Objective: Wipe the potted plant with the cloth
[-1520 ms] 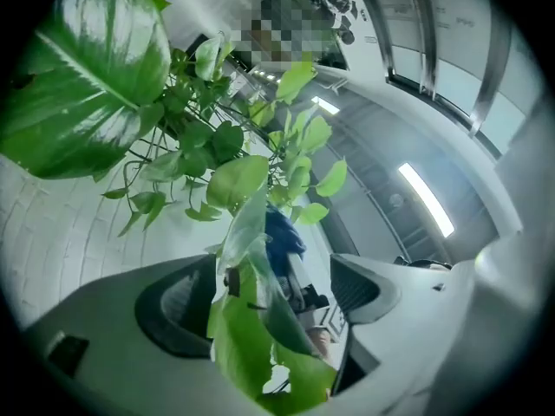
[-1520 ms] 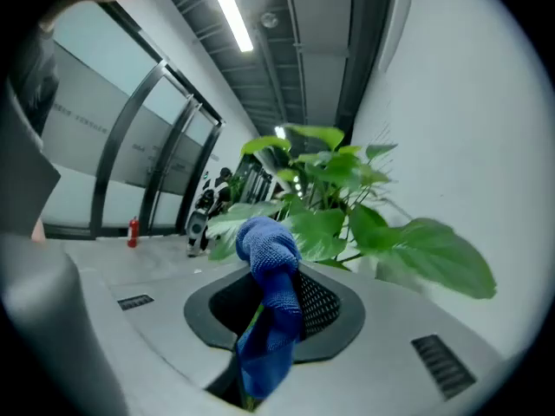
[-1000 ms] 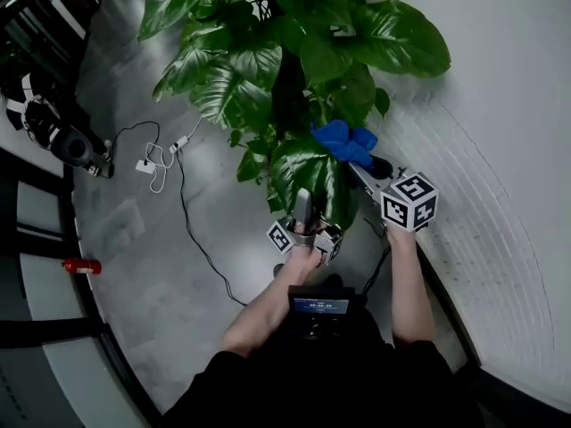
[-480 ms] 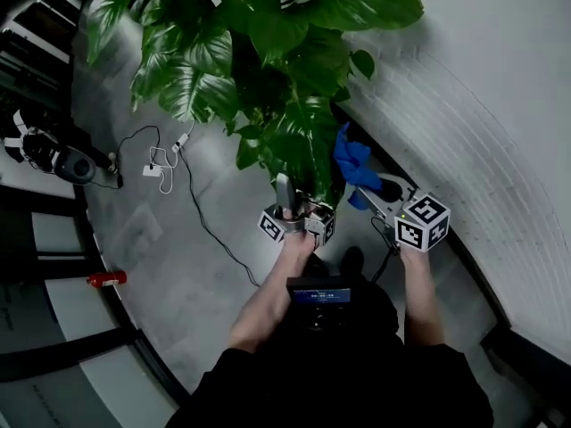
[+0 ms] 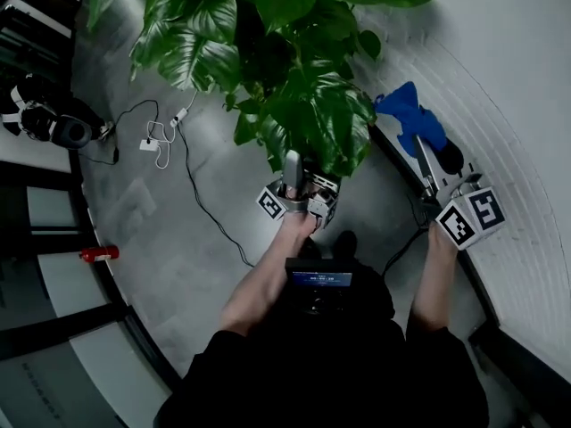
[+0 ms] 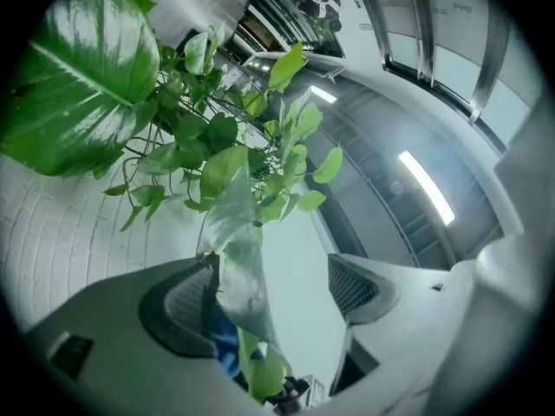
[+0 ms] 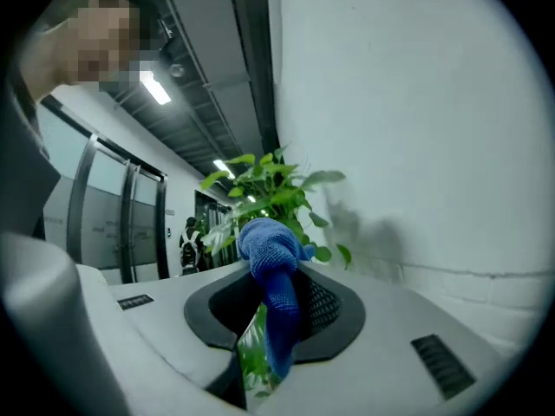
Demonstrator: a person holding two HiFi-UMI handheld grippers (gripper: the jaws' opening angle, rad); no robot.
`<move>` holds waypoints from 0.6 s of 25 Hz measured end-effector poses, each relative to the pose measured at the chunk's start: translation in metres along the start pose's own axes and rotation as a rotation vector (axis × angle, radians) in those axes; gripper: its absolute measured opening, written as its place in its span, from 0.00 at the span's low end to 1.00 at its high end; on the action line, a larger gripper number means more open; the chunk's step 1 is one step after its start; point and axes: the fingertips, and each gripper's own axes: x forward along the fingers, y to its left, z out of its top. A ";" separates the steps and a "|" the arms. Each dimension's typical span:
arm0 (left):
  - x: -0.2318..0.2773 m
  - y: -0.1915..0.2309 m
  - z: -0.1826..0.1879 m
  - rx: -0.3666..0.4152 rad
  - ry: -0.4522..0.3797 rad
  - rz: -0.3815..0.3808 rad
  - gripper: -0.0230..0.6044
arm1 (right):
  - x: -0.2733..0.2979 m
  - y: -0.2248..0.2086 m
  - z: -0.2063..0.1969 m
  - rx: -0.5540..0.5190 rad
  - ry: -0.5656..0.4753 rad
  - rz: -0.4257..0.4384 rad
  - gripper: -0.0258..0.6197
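Observation:
The potted plant (image 5: pixel 268 43) fills the top of the head view with broad green leaves. My left gripper (image 5: pixel 299 175) reaches up under its lowest leaves. In the left gripper view this gripper (image 6: pixel 269 297) is open, and one drooping leaf (image 6: pixel 232 250) hangs between the jaws against the left pad. My right gripper (image 5: pixel 421 150) is off to the right near the wall, apart from the foliage, shut on a blue cloth (image 5: pixel 406 114). The cloth (image 7: pixel 273 258) bunches above the closed jaws of the right gripper (image 7: pixel 277 310), with the plant (image 7: pixel 269 185) behind it.
A white wall (image 5: pixel 508 69) with a dark baseboard runs down the right side. Cables and a plug (image 5: pixel 165 154) trail over the grey floor at left. A black device (image 5: pixel 53 127) and a small red object (image 5: pixel 94 255) lie further left. A screen device (image 5: pixel 317 283) hangs at the person's chest.
My right gripper has carried the blue cloth right, off the leaves and toward the wall. My left gripper has stayed under the lower leaves.

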 end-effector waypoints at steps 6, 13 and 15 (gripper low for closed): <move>0.008 -0.011 -0.010 0.013 -0.001 -0.034 0.68 | 0.033 0.044 0.092 -0.327 -0.189 0.016 0.18; 0.018 -0.022 -0.014 0.010 -0.010 -0.057 0.68 | 0.012 0.051 0.158 -0.407 -0.409 -0.139 0.18; 0.019 -0.020 -0.017 0.001 -0.014 -0.055 0.68 | 0.006 0.054 0.164 -0.429 -0.413 -0.137 0.18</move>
